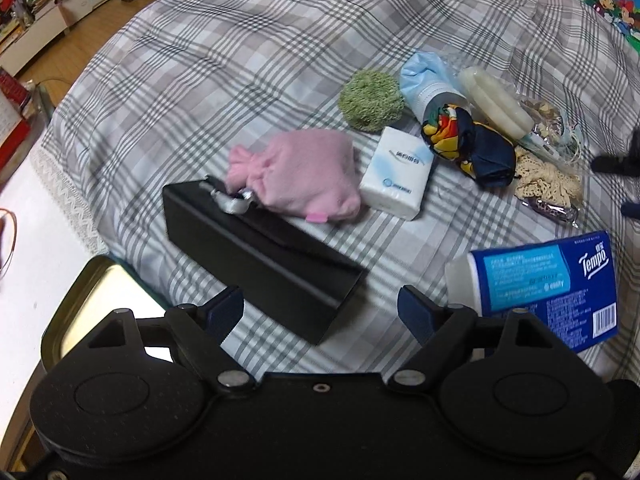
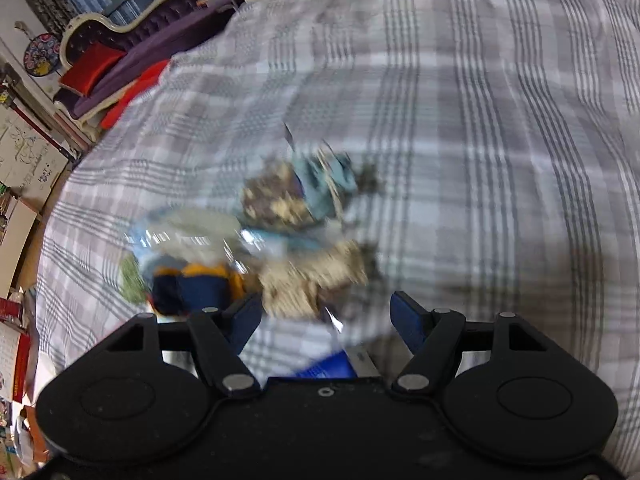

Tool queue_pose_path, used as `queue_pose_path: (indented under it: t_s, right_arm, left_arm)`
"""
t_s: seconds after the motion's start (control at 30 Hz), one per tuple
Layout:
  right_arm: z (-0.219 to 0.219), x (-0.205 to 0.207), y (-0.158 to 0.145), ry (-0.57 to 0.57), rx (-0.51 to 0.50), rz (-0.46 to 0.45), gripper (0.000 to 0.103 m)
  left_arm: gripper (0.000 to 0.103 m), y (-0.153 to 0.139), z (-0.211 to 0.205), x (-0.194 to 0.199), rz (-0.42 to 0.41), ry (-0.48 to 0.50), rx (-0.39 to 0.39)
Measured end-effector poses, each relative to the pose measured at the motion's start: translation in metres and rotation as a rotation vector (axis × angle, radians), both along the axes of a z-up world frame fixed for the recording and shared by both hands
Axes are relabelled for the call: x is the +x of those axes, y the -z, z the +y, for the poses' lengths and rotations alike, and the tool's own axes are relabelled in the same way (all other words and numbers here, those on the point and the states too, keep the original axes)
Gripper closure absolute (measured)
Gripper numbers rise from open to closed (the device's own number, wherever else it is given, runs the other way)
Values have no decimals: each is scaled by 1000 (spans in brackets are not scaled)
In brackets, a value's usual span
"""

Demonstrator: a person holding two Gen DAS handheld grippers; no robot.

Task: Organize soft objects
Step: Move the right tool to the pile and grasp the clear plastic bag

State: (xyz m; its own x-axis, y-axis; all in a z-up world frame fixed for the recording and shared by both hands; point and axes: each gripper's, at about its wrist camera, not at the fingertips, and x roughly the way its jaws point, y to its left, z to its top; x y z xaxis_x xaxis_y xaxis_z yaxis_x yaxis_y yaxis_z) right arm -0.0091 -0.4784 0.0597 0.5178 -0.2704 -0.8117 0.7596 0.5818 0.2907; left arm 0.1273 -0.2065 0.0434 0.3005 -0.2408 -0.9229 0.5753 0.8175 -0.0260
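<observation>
Soft items lie on a grey plaid bedspread (image 1: 240,60): a pink pouch (image 1: 304,174), a white tissue pack (image 1: 396,174), a green scrubber (image 1: 370,100), a blue face mask (image 1: 428,76), a navy patterned cloth (image 1: 472,140), cream lace (image 1: 548,184) and a blue Tempo tissue pack (image 1: 548,284). A black box (image 1: 260,252) lies ahead of my left gripper (image 1: 320,314), which is open and empty above the bed. My right gripper (image 2: 326,322) is open and empty; its view is blurred, showing the lace (image 2: 308,284) and the navy cloth (image 2: 196,288) just ahead.
A tin tray (image 1: 88,312) sits on a white table at the lower left. A cream roll (image 1: 494,100) and small packets (image 1: 548,120) lie behind the lace. A purple sofa (image 2: 140,36) stands beyond the bed. A dark shape (image 1: 620,160) shows at the right edge.
</observation>
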Motion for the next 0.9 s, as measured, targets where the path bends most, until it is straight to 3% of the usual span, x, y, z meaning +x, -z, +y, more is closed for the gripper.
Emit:
queue_pose_path:
  t_s: [0.17, 0.23, 0.5, 0.57, 0.63, 0.67, 0.73, 0.9]
  right_arm:
    - [2, 37, -14, -89, -39, -34, 27]
    - [6, 55, -14, -137, -69, -33, 19]
    - [23, 115, 16, -264, -180, 57, 17]
    - [23, 121, 28, -272, -201, 94, 21]
    - [13, 123, 37, -276, -173, 119, 37]
    - [7, 121, 38, -273, -145, 103, 38]
    - [-7, 110, 34, -258, -81, 48, 54]
    - [-32, 73, 15, -120, -83, -48, 58]
  left_arm:
    - [23, 3, -13, 8, 7, 7, 7]
    - [23, 5, -17, 11, 10, 9, 10]
    - [23, 11, -27, 24, 24, 15, 12]
    - [23, 13, -31, 27, 25, 21, 14]
    - [23, 15, -35, 30, 28, 28, 14]
    - [23, 16, -38, 32, 28, 33, 12]
    - [23, 16, -45, 34, 28, 40, 8]
    - [23, 14, -65, 40, 37, 63, -27]
